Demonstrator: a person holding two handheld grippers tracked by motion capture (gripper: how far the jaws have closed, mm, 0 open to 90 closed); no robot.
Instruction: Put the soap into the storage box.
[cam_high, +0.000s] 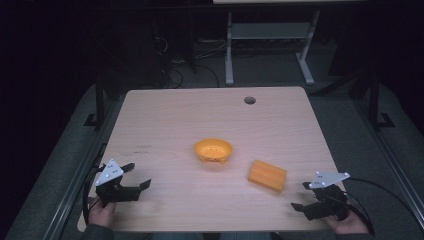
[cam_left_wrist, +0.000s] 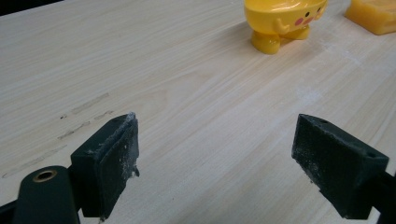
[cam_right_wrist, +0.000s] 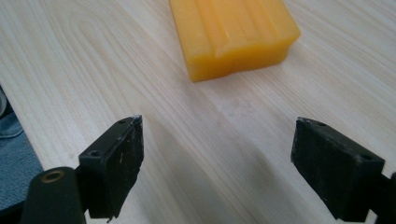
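Near the lower left corner of the high view, on the pale wooden table (cam_high: 165, 120): left gripper (cam_high: 138, 175), held by a hand (cam_high: 102, 212) at the near edge, jaws spread wide, nothing between them. Near the lower right corner, close to the table's right and near edges: right gripper (cam_high: 301, 195), likewise spread wide and holding nothing, second hand (cam_high: 350, 225) behind it. At frame centre: small yellow bowl (cam_high: 214, 150), well apart from every table edge. Right of and below it: orange block (cam_high: 267, 175), lying flat, apart from the bowl, nearer the right gripper than the left. Broad bare wood on all sides of both things, most of it across the far half, up to a round cable hole (cam_high: 249, 100) by the far edge.

Seen from the left gripper view: a face with pink cheeks and stubby feet on the bowl (cam_left_wrist: 283, 21) at top right, block corner (cam_left_wrist: 373, 15) beyond, faint dark scuffs (cam_left_wrist: 84, 116) on the wood at left. Seen from the right gripper view: block (cam_right_wrist: 232, 33) at top centre, long ridges along its upper face, open wood between it and the jaws; table's edge at far left, blue cloth (cam_right_wrist: 14, 154) beyond it.
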